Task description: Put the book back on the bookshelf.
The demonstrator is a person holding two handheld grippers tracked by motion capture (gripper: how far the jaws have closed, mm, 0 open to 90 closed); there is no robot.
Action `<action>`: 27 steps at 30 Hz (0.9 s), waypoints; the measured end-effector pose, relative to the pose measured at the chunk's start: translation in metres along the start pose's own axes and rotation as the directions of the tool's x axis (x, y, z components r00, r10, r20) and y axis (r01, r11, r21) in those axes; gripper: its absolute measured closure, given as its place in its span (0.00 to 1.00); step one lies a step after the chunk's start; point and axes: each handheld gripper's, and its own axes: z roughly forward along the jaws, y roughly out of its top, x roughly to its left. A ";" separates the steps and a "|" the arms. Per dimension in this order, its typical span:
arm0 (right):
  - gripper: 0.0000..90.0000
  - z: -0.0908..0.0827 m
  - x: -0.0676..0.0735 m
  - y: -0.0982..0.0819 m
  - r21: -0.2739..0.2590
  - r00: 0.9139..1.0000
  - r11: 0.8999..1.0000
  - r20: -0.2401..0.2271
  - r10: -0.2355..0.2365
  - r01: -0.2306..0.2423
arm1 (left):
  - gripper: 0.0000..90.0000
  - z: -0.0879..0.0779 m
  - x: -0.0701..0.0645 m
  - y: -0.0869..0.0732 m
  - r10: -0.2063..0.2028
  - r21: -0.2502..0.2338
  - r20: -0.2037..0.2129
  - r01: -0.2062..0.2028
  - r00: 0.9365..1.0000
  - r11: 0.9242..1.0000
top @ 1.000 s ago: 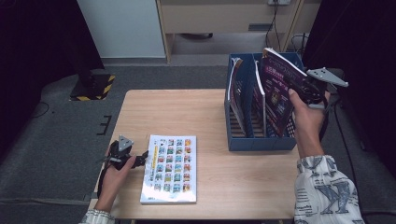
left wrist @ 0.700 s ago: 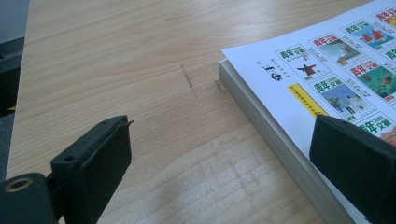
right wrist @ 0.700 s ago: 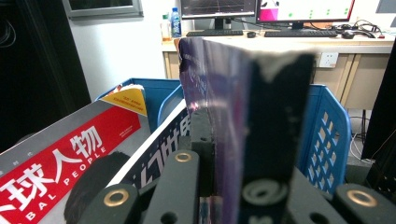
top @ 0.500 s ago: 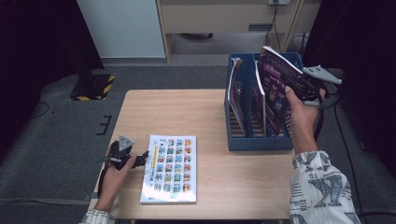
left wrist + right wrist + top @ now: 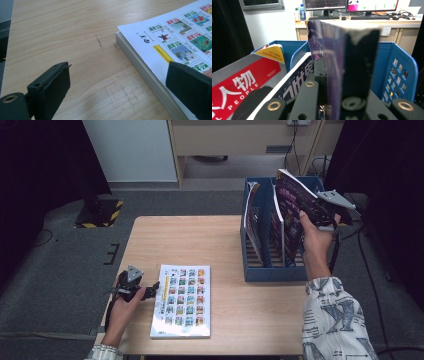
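Observation:
My right gripper is shut on the top edge of a purple magazine. It holds the magazine upright and tilted over the right compartment of a blue file rack. In the right gripper view the purple magazine stands pinched between the black jaws of the right gripper, with the blue rack wall behind it. My left gripper rests on the table at the left edge of a white magazine printed with small cover pictures. The left gripper is open, one jaw over the white magazine's edge.
Two other magazines stand in the rack's left compartments, one with a red cover. The wooden table is bare between the white magazine and the rack. A desk with monitors stands beyond the rack.
My right hand has carried the purple magazine a little to the left and down, closer over the rack. The left gripper and the white magazine have stayed put.

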 end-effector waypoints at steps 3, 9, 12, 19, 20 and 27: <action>0.93 0.003 0.000 -0.004 -0.006 1.000 1.000 0.005 0.000 0.000 | 0.06 0.001 0.000 0.000 0.003 0.002 0.002 -0.003 1.000 1.000; 0.93 0.006 0.000 -0.012 -0.018 1.000 1.000 0.021 -0.004 0.004 | 0.06 0.001 -0.001 0.000 0.000 -0.001 0.004 0.000 1.000 1.000; 0.93 0.007 0.001 -0.014 -0.018 1.000 1.000 0.019 -0.001 0.001 | 0.06 0.001 -0.001 0.000 0.001 0.000 0.004 -0.001 1.000 1.000; 0.93 0.008 0.002 -0.024 -0.003 1.000 1.000 0.022 -0.013 0.013 | 0.06 0.002 -0.001 0.000 0.002 0.000 0.005 -0.002 1.000 1.000; 0.93 0.009 0.002 -0.025 -0.002 1.000 1.000 0.020 -0.015 0.015 | 0.06 0.002 -0.001 0.000 0.002 0.000 0.005 -0.002 1.000 1.000; 0.93 0.009 0.000 -0.032 -0.004 1.000 1.000 0.027 -0.007 0.007 | 0.06 0.002 -0.001 0.000 0.005 0.002 0.006 -0.005 1.000 1.000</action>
